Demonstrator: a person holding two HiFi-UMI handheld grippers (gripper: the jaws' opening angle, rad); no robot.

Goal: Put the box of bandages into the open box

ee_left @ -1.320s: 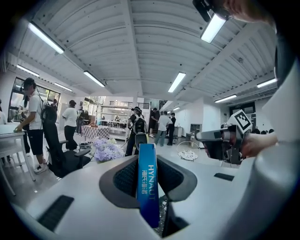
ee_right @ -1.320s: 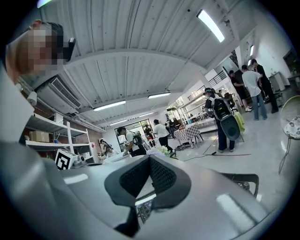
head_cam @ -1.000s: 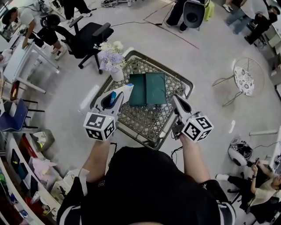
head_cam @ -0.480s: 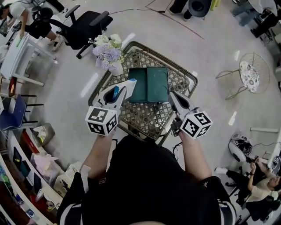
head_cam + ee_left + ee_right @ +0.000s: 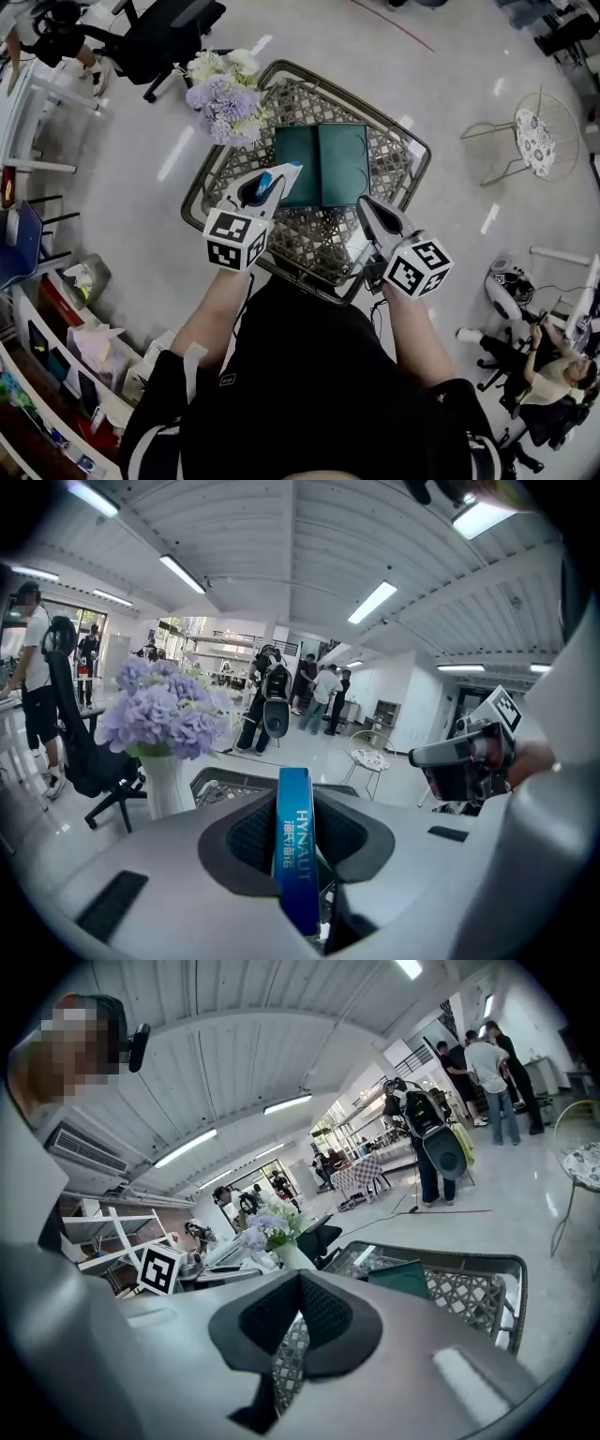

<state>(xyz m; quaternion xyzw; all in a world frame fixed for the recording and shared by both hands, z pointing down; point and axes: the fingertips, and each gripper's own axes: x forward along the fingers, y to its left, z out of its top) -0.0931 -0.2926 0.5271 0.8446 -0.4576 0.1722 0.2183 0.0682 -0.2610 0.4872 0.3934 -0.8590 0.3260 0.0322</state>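
The box of bandages (image 5: 263, 184) is a slim blue box printed HYNAUT (image 5: 295, 846), standing on edge between the dark pads of my left gripper (image 5: 286, 173), which is shut on it. The open box (image 5: 320, 164) is dark green and lies spread flat in the middle of the woven table (image 5: 375, 159). My left gripper hovers just off its near left corner. My right gripper (image 5: 363, 202) hangs over the table's near right part, its pads (image 5: 323, 1321) meeting at the tip with nothing between them. The open box (image 5: 405, 1277) shows ahead of it to the right.
A white vase of purple and white flowers (image 5: 223, 94) stands on the table's far left corner, close to the left gripper's path (image 5: 159, 714). Around the table are a black office chair (image 5: 164, 37), a wire chair (image 5: 534, 141), shelves at the left and several people.
Both grippers have sunk towards the table and moved forward. The left one, still holding the blue box, now sits closer to the green box's left edge.
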